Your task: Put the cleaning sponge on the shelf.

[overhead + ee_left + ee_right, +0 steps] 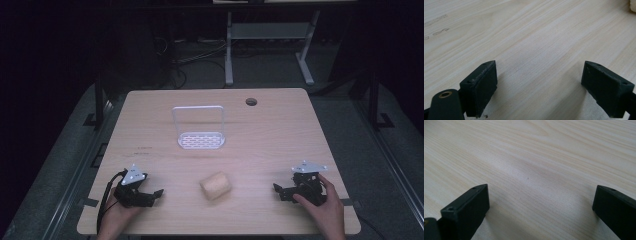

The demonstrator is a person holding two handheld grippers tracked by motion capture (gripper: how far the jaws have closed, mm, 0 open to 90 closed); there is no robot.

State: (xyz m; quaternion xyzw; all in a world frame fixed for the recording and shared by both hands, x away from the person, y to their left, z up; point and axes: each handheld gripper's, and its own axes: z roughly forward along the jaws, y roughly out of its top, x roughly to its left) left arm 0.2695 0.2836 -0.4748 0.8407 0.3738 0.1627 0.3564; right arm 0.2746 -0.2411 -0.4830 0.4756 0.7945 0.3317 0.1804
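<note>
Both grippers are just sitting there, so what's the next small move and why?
Probably slide the left gripper toward the bread roll. Its jaws stand open over bare table, and the roll lies loose between the two grippers, a bit nearer the left. The right gripper is also open and holds nothing.

This looks like a lab or test room set up for recording, not a home; a plain light-wood table (280,135) with rounded corners and a cable hole (251,102) stands alone under bright light, while everything around it sits in near darkness; the floor (65,145) is grey carpet, with dark rails running along both sides of the table; behind it stands a white metal desk frame (305,55) with loose cables (195,60) lying on the floor beneath; the tabletop is almost bare, carrying a small white rack (200,131) and a bread-like roll (215,185); a person's hands hold instrumented black devices with trailing cable.
</note>
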